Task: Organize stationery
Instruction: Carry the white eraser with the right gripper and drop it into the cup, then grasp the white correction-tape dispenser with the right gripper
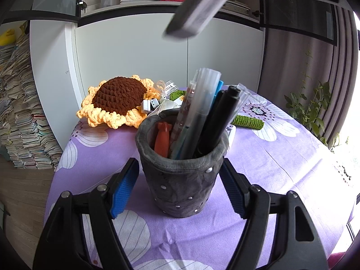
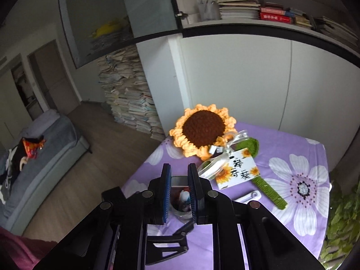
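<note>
While the left gripper [image 1: 180,180] clasps the grey pen holder [image 1: 182,175] from both sides, its blue pads [image 1: 124,186] against the holder's soft wall, the holder stands upright on the purple flowered tabletop [image 1: 281,153]. Inside it stand several pens [image 1: 202,112], a black marker [image 1: 221,117] and an orange eraser [image 1: 162,139]. Behind it lie a crocheted sunflower [image 1: 117,101] and its green stem [image 1: 247,120]. A blurred grey bar [image 1: 198,6] hangs high above the holder. From the right wrist view, the right gripper [image 2: 179,191] is nearly pressed together, pinching a flat grey object [image 2: 178,181] between its pads, above the holder's open mouth [image 2: 182,202]. A sunflower card [image 2: 238,171] and a white clip [image 2: 246,196] lie nearby.
</note>
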`<move>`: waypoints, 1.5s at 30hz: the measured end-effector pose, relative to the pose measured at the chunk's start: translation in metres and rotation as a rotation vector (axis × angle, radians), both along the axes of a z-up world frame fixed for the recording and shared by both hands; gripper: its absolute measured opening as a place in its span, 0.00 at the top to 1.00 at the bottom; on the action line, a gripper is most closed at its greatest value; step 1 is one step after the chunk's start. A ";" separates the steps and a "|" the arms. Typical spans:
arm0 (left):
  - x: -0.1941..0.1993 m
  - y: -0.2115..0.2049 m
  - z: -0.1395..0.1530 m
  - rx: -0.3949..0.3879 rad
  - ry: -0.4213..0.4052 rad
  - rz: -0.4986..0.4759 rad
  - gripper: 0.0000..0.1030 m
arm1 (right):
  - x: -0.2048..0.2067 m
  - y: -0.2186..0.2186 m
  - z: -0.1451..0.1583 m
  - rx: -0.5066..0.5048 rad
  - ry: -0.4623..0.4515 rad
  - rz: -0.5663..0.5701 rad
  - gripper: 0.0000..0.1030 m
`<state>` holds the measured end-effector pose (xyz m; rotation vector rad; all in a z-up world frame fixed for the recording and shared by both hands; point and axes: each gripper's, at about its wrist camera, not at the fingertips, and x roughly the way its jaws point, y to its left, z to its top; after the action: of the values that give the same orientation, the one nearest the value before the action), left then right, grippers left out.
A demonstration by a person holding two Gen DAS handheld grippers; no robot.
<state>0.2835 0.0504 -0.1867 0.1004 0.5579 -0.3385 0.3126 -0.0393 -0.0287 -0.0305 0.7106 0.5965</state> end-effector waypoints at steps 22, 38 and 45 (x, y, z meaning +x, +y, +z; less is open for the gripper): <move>0.001 -0.002 0.000 -0.003 0.005 -0.004 0.29 | 0.035 0.017 -0.049 -0.053 0.169 -0.001 0.84; 0.001 0.000 0.001 -0.002 0.000 0.002 0.29 | 0.088 -0.082 -0.139 -0.104 0.497 -0.382 0.81; 0.000 0.000 0.002 -0.004 -0.007 0.001 0.30 | 0.111 -0.088 -0.162 -0.020 0.572 -0.430 0.57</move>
<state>0.2835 0.0504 -0.1850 0.0975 0.5508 -0.3384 0.4235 -0.1272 -0.1906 0.2785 1.2376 0.1761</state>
